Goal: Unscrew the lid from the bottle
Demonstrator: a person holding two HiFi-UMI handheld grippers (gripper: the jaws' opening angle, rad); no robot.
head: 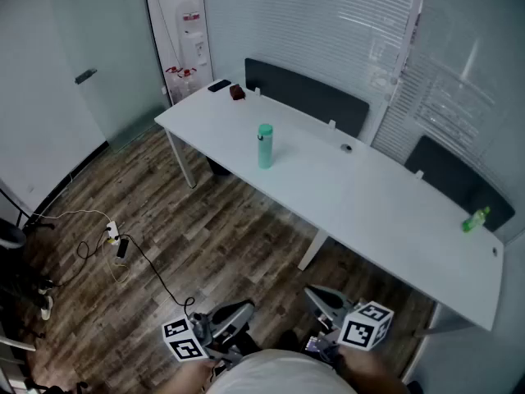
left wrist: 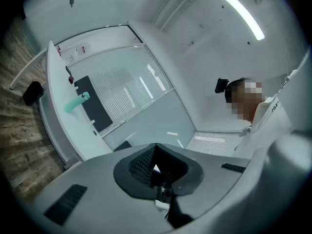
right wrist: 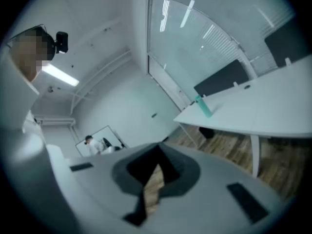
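1. Left gripper (head: 235,312) and right gripper (head: 317,295) are clenched on nothing, both well short of the table (head: 385,220).
2. Teal bottle (head: 265,151) stands upright on the table's left half, lid (head: 265,128) on.

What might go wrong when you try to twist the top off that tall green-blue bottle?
1. The teal bottle stands tall and alone on the table. Twisting its lid without a steady hold on the body might tip it.
2. The left gripper and right gripper look shut and are far from it. Unless they open first, they may just knock it.
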